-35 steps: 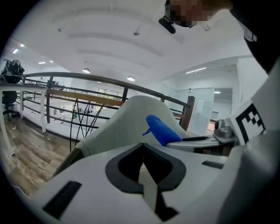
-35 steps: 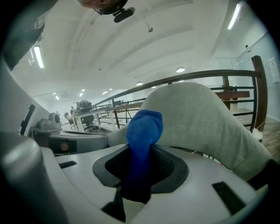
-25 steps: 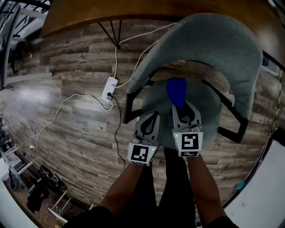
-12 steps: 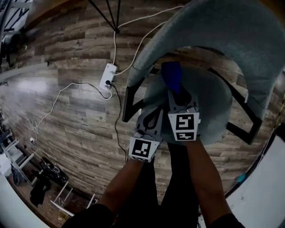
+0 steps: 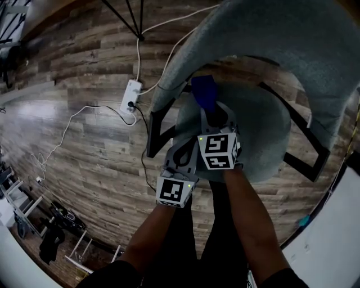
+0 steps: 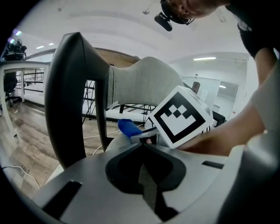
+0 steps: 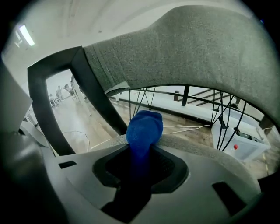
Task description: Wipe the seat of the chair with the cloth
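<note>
The grey upholstered chair has a round seat (image 5: 264, 135) and a curved backrest (image 5: 281, 39). My right gripper (image 5: 211, 112) is shut on a blue cloth (image 5: 203, 93), which it presses on the seat's left rear part, near the black frame (image 5: 159, 126). In the right gripper view the cloth (image 7: 144, 129) bulges out of the jaws over the seat (image 7: 201, 146), under the backrest (image 7: 197, 48). My left gripper (image 5: 188, 147) is shut and holds nothing, just left of the right one at the seat's front-left edge. The left gripper view shows the cloth (image 6: 127, 127) ahead.
A white power strip (image 5: 131, 95) with trailing white cables lies on the wood floor left of the chair. Black tripod legs (image 5: 132, 17) stand behind it. A white panel (image 5: 332, 242) runs along the lower right. Dark clutter (image 5: 50, 236) sits at the lower left.
My right gripper has slid the blue cloth leftward and further back across the seat. The left gripper stayed close beside it, still shut.
</note>
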